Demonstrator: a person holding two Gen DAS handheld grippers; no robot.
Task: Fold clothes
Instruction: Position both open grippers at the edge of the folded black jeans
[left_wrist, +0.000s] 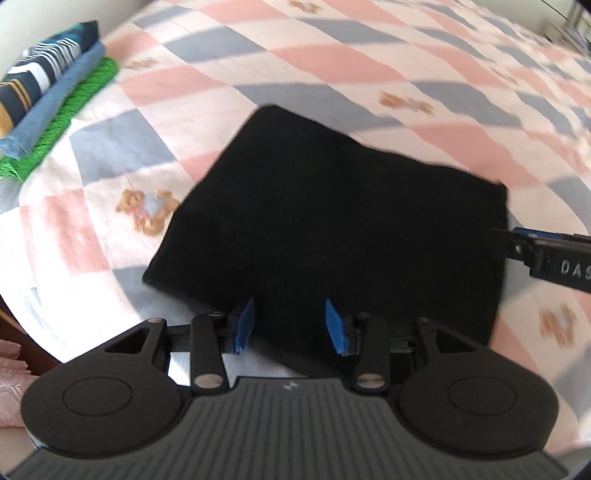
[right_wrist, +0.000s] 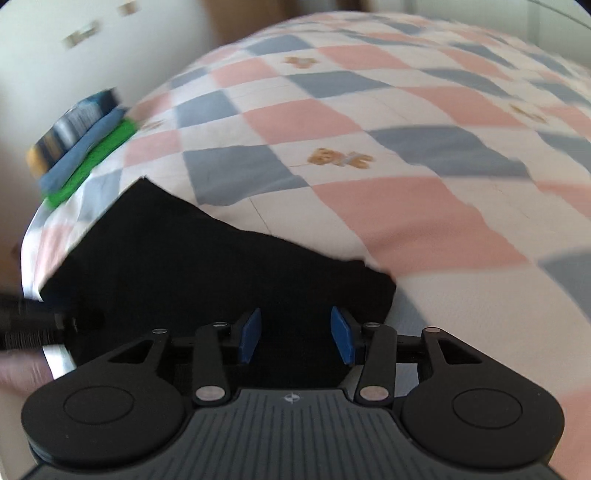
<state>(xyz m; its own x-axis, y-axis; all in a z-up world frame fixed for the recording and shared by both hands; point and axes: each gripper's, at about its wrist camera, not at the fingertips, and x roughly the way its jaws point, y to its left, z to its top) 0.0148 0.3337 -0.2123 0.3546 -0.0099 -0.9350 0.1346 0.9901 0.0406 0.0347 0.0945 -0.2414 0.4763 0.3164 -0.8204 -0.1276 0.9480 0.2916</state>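
Note:
A folded black garment (left_wrist: 332, 221) lies flat on the checked bedsheet (left_wrist: 332, 66). My left gripper (left_wrist: 290, 325) is open, its blue pads over the garment's near edge, holding nothing. My right gripper (right_wrist: 295, 338) is open over the garment's near right part (right_wrist: 207, 277), also empty. The right gripper also shows in the left wrist view (left_wrist: 517, 240) at the garment's right edge. The left gripper shows in the right wrist view (right_wrist: 33, 325) at the garment's left edge.
A stack of folded clothes (left_wrist: 48, 96), green under blue under a striped navy piece, sits at the bed's far left corner; it also shows in the right wrist view (right_wrist: 85, 144). The bed edge runs along the left. Pink fabric (left_wrist: 11, 387) lies below the bed.

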